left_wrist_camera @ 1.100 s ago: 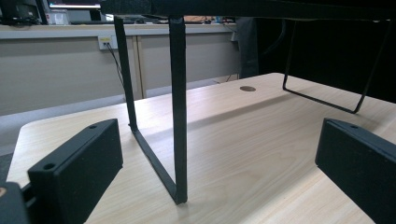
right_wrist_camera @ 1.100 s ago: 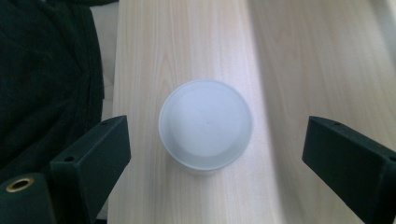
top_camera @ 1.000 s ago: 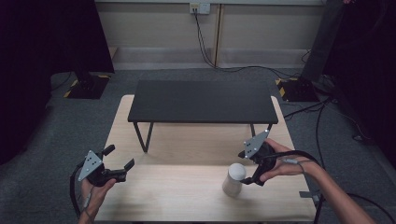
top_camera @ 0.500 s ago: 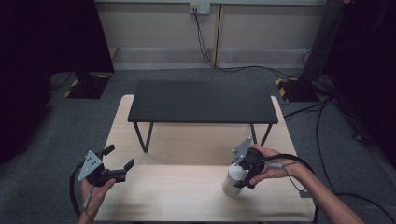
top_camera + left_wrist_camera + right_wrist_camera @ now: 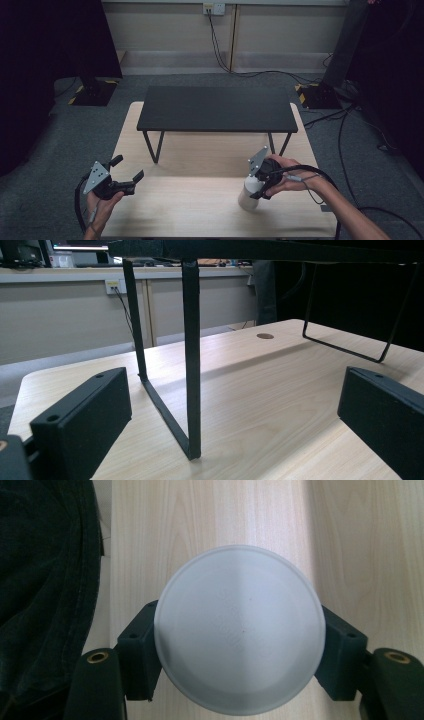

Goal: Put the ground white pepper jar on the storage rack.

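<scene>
A white cup [image 5: 247, 199] stands upside down on the light wooden table [image 5: 190, 210], at the front right. My right gripper [image 5: 256, 187] comes down on it from above. In the right gripper view the round white base of the cup [image 5: 239, 635] sits between the two black jaws, which press in against its sides. At the table's front left, my left gripper [image 5: 128, 167] is held low, open and with nothing in it. Its jaws point toward the black stand's near leg [image 5: 191, 365].
A low black stand [image 5: 215, 107] on thin metal legs spans the back half of the table. The right gripper's cable [image 5: 320, 175] loops off the right edge. Dark clothing [image 5: 45, 580] lies along the table's near edge in the right gripper view.
My right gripper has moved left and down from beside the cup onto its top, and the jaws now hold its sides. The left gripper has stayed still.
</scene>
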`<action>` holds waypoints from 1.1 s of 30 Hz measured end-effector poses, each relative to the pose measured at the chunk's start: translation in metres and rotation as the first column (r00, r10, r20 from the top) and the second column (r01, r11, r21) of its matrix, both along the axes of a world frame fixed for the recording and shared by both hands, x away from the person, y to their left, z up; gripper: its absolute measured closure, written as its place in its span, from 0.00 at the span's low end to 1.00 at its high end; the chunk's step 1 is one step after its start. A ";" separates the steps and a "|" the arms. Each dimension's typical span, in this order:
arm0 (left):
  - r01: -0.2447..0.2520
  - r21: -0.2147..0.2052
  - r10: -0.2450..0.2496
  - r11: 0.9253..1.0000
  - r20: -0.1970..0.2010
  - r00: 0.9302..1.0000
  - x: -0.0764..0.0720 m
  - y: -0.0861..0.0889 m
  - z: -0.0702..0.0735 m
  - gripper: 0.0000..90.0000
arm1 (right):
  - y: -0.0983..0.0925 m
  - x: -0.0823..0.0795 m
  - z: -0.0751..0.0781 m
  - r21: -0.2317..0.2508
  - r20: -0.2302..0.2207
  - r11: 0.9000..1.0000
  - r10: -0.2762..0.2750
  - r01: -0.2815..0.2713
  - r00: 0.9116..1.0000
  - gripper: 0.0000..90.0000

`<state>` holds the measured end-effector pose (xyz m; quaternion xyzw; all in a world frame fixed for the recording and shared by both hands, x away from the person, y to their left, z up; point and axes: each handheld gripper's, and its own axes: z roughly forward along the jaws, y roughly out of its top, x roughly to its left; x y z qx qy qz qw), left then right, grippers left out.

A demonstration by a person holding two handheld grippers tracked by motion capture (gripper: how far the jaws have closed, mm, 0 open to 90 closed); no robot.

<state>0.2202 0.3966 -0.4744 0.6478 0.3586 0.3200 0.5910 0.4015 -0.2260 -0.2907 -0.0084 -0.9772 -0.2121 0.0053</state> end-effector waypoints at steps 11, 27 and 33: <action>0.005 0.006 -0.005 1.000 -0.005 1.000 0.001 0.000 0.000 0.00 | 0.003 -0.006 0.044 -0.007 -0.004 1.000 -0.013 0.013 1.000 0.37; 0.007 -0.001 -0.007 1.000 -0.005 1.000 0.001 0.000 0.000 0.00 | 0.037 -0.019 0.156 -0.038 0.033 0.995 0.090 -0.089 0.995 0.37; 0.008 0.000 -0.008 1.000 -0.005 1.000 0.002 0.000 0.000 0.00 | 0.044 -0.015 0.193 -0.034 0.043 0.996 0.084 -0.083 0.995 0.37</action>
